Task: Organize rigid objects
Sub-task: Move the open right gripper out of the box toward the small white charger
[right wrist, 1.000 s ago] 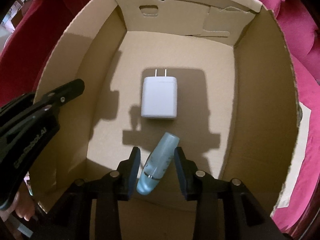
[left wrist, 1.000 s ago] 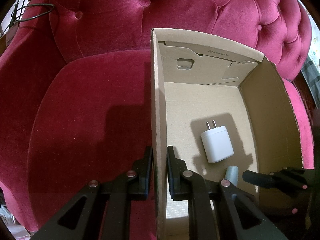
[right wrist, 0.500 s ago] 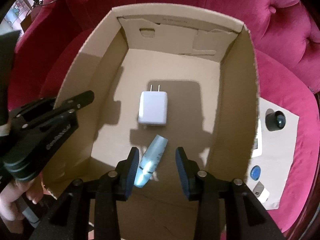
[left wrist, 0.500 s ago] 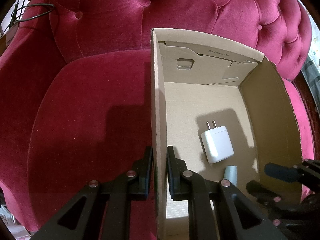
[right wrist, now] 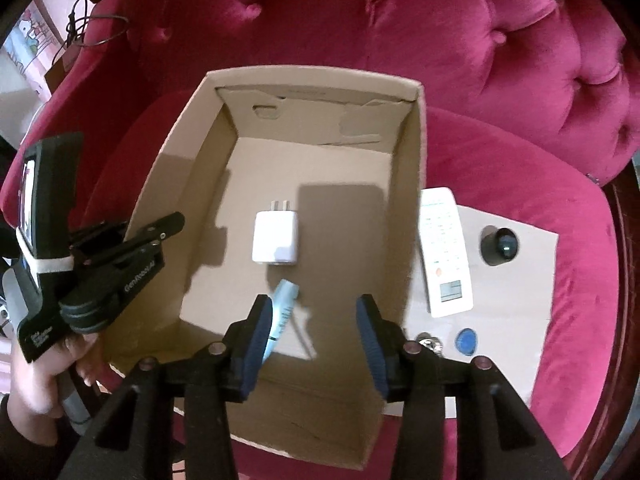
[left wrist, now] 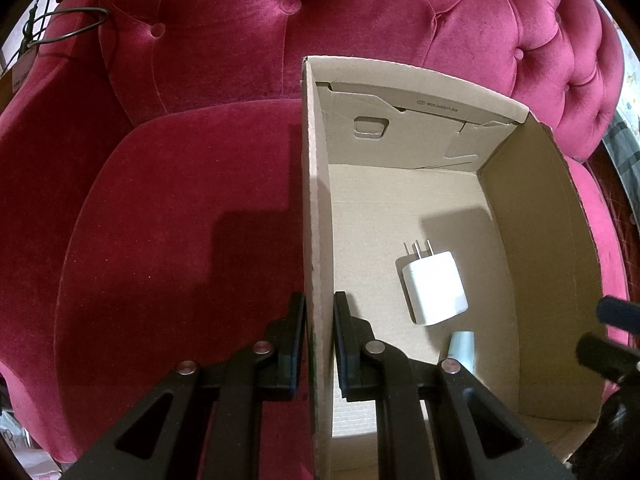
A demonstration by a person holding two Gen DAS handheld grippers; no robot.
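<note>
An open cardboard box (left wrist: 316, 200) (right wrist: 404, 200) stands on a red sofa. My left gripper (left wrist: 318, 340) (right wrist: 160, 232) is shut on its left wall, one finger on each side of the wall. On the box floor lie a white plug charger (left wrist: 434, 294) (right wrist: 276, 238) and, just in front of it, a pale blue tube (left wrist: 462, 344) (right wrist: 282, 314). My right gripper (right wrist: 314, 332) (left wrist: 604, 330) hangs above the box's near end. Its jaws are opening and nothing is between them. The tube lies below, close to the left finger.
Right of the box, a flat cardboard sheet (right wrist: 528, 320) carries a white remote (right wrist: 442, 252), a black round object (right wrist: 500, 246), a blue cap (right wrist: 466, 340) and a small metal piece (right wrist: 430, 342). The tufted sofa back (left wrist: 360, 20) rises behind. A hand grips the left tool's handle.
The right gripper has risen out of the box and its jaws have spread wider, leaving the blue tube on the box floor. The left gripper has kept its hold on the wall.
</note>
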